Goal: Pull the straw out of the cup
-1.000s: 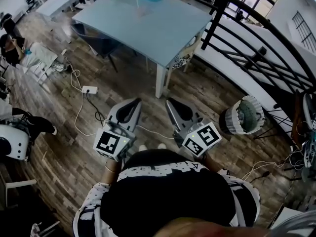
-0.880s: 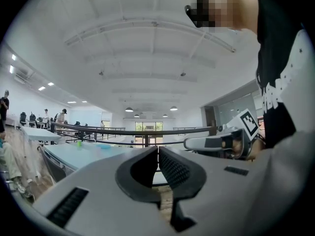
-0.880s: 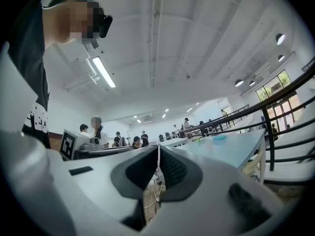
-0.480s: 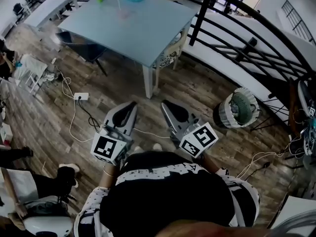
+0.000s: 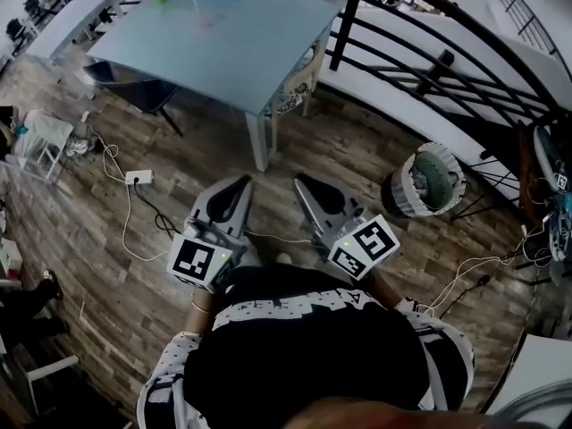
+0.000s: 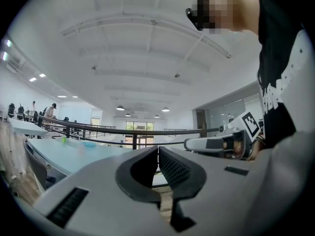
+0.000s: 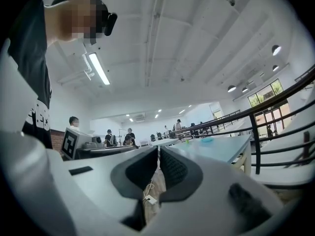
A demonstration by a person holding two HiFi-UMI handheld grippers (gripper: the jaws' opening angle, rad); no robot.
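nearest, the left claw [image 5: 243, 184] and the right claw [image 5: 302, 182] are hovering side by side just in front of the person's body, over the wooden floor [image 5: 375, 168]. each is pressing its jaws together on nothing. the marker cubes [image 5: 365, 248] are showing only black-and-white squares, no words, and the white print on the dark shirt [image 5: 295, 309] is too broken to read. farther off, toward 12 o'clock, the pale blue worktop [image 5: 268, 61] is standing well apart from both claws. near its far edge, around 11 o'clock, what looks like the clear cup [image 5: 205, 16] is sitting with the straw [image 5: 195, 2] seemingly in it, too small to be sure. as i judge it, no step is being done yet: approach, grasp and pull are all remaining.
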